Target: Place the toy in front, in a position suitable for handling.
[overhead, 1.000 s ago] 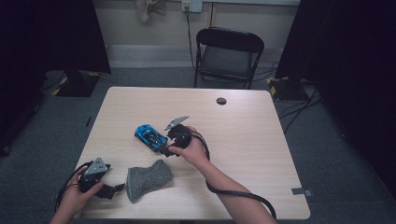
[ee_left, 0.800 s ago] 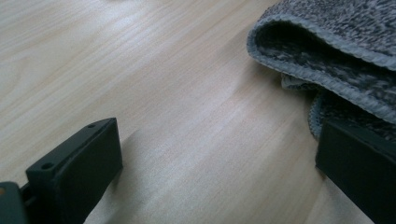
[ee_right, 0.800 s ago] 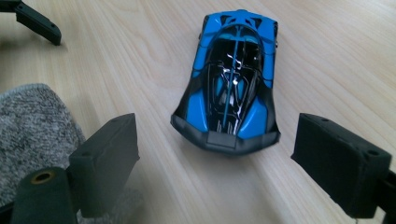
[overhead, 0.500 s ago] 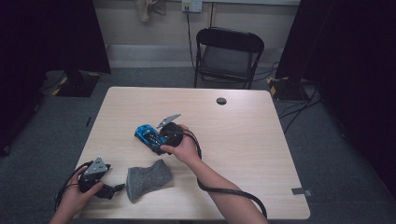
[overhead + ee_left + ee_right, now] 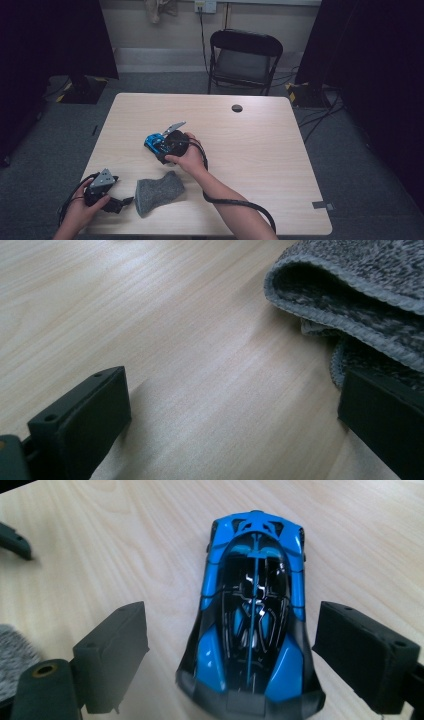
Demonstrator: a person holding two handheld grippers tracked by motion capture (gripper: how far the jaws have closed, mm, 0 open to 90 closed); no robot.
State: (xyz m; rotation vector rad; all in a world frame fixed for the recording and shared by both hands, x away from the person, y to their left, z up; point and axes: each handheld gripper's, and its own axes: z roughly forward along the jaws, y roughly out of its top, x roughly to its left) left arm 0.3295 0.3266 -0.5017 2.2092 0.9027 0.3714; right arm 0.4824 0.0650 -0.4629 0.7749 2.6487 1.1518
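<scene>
While my right gripper (image 5: 161,145) sits over the blue toy car (image 5: 252,615), its fingers (image 5: 112,655) stand spread wide on either side of the car's body, not touching it. From the high view the car (image 5: 154,142) rests flat on the tabletop (image 5: 260,150), just beyond the grey cloth (image 5: 157,192) and slightly to its left. My left gripper (image 5: 122,203) lies low on the tabletop just left of that cloth, fingers (image 5: 85,422) parted with bare wood between them; one finger tip sits right against the folded edge of the cloth (image 5: 360,295) without pinching it.
</scene>
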